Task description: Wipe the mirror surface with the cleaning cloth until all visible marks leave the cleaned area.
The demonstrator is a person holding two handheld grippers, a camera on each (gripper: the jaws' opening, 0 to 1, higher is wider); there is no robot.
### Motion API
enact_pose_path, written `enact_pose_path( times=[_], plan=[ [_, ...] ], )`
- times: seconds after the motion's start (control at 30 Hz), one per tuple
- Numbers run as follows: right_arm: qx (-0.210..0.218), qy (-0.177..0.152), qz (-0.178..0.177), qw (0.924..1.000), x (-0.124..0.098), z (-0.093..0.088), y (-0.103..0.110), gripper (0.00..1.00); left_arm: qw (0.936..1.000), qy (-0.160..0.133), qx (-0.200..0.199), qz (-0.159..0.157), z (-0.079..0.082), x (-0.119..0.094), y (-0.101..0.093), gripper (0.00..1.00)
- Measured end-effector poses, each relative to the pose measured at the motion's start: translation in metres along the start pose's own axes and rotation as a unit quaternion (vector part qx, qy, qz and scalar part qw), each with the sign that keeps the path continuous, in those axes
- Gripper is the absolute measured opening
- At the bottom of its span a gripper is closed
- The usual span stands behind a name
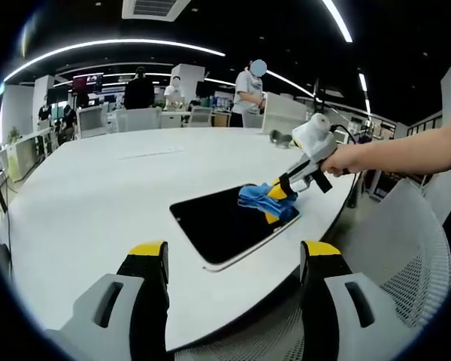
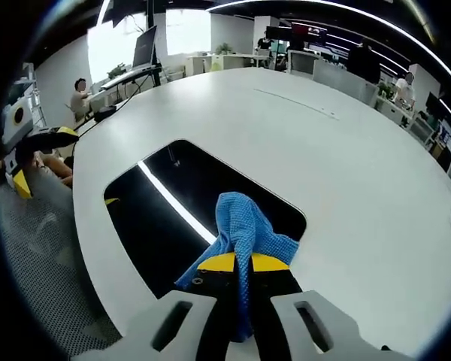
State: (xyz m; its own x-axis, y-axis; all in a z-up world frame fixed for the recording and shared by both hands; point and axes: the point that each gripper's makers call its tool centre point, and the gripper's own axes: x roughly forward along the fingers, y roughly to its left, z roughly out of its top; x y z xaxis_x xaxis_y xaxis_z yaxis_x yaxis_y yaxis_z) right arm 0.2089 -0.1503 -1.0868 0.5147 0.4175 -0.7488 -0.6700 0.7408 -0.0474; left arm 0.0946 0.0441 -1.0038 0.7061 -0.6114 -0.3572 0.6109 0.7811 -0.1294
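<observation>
The right gripper [image 2: 244, 265] is clamping the blue cleaning cloth [image 2: 244, 226], pressing it on the mirror [image 2: 165, 218] at six o'clock. The left gripper [image 1: 233, 259] is hovering with jaws apart, holding nothing, over the white table [image 1: 98, 195].

I see an open office with a dark ceiling crossed by long curved light strips [image 1: 120, 43] and a ceiling vent [image 1: 154, 7]. A wide white tabletop [image 1: 98, 188] spreads ahead of me. White mesh chairs [image 1: 410, 248] stand at its edge, and people work at desks [image 1: 173, 116] beyond. Bright windows [image 2: 184, 30] sit behind a monitor [image 2: 145, 47].
</observation>
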Motion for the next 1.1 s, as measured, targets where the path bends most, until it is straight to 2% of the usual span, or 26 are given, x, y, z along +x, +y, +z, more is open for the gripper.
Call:
enact_pose_path(
  times=[0.87, 1.1],
  plan=[
    [-0.006, 0.009, -0.024, 0.9997, 0.019, 0.021, -0.029, 0.00, 1.0000, 0.000, -0.002, 0.002, 0.000, 0.001, 0.001, 0.68],
    [0.006, 0.004, -0.027, 0.9996, 0.022, 0.023, -0.035, 0.00, 1.0000, 0.001, -0.001, 0.002, 0.000, 0.000, 0.001, 0.68]
  ],
)
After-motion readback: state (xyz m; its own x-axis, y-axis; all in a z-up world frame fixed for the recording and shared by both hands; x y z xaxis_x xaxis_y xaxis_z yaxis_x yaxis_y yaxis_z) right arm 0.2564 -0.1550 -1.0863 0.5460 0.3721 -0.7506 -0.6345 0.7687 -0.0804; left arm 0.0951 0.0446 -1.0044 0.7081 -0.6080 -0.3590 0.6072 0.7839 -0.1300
